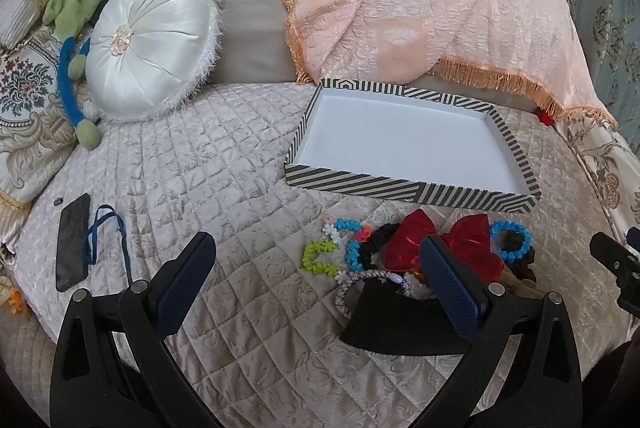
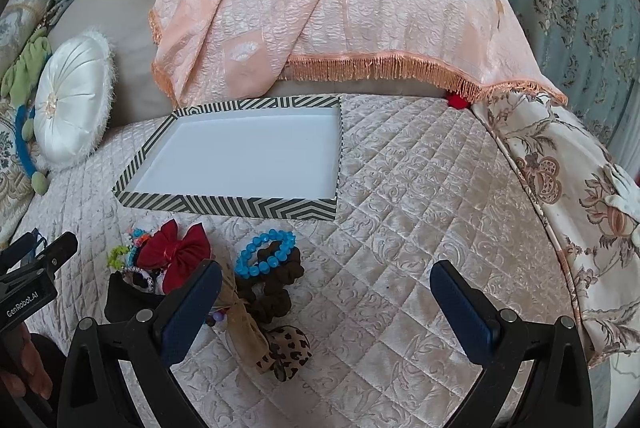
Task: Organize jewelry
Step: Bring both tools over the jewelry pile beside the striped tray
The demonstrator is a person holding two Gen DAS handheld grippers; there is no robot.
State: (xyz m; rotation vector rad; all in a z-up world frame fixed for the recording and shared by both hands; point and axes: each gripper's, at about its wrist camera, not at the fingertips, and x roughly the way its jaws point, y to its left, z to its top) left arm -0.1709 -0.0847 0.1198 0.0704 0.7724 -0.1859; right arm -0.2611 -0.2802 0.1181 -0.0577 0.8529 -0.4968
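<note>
A shallow striped tray (image 1: 384,184) (image 2: 224,208) with a bare white floor lies on the quilted bed cover. In front of it sits a heap of jewelry and hair pieces: a red bow (image 1: 444,244) (image 2: 176,252), a blue bead bracelet (image 1: 514,240) (image 2: 264,256), a lime bead bracelet (image 1: 316,256) (image 2: 118,256), a brown scrunchie (image 2: 276,292) and a leopard-print piece (image 2: 286,352). My left gripper (image 1: 320,276) is open, its right finger over the heap. My right gripper (image 2: 326,304) is open over bare quilt, right of the heap. Neither holds anything.
A dark phone (image 1: 74,240) with a blue cord lies at left. A round white cushion (image 1: 148,40) (image 2: 72,108) and a peach fringed throw (image 1: 420,0) (image 2: 340,8) stand behind the tray. Floral fabric (image 2: 568,188) drapes the bed's right edge.
</note>
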